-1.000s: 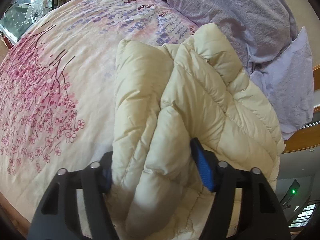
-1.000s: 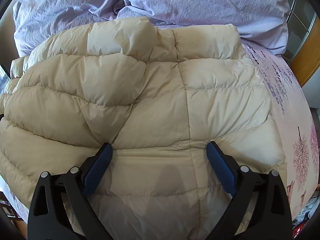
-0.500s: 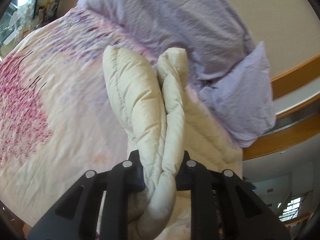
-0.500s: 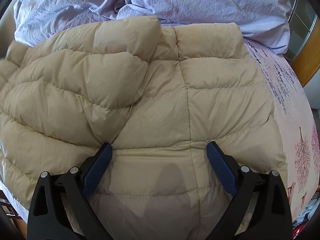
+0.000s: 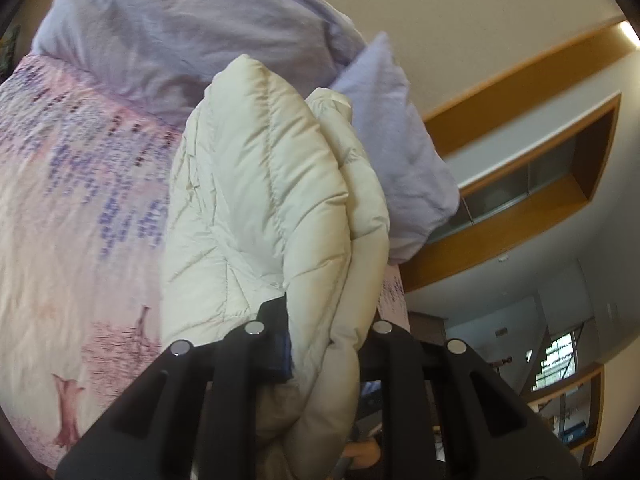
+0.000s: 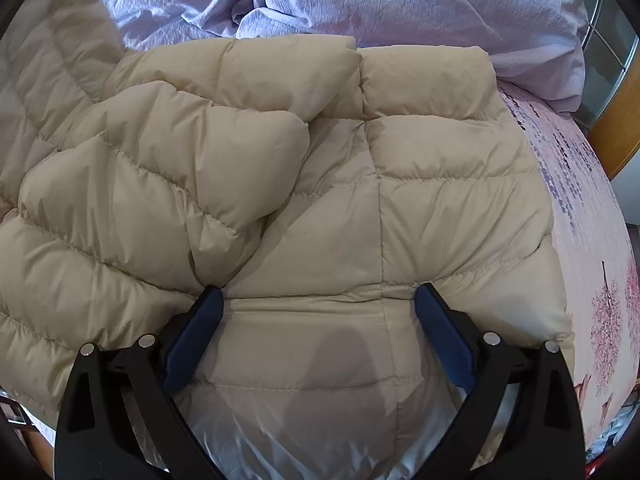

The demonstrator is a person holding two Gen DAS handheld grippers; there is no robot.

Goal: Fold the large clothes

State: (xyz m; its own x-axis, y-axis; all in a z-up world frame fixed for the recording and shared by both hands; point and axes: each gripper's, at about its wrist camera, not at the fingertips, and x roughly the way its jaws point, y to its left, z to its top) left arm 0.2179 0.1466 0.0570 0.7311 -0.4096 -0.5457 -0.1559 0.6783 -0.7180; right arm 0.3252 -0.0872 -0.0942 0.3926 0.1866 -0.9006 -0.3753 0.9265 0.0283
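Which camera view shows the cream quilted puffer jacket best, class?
The right wrist view: the cream quilted puffer jacket lies spread across the floral bedspread, its panels and seams visible, between the open right tool. The left wrist view shows only a bunched fold clamped in the left tool.

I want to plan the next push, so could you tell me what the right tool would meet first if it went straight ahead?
Probably the cream puffer jacket: the right tool is open over it, and the quilted panel fills the line ahead, before the lavender bedding.
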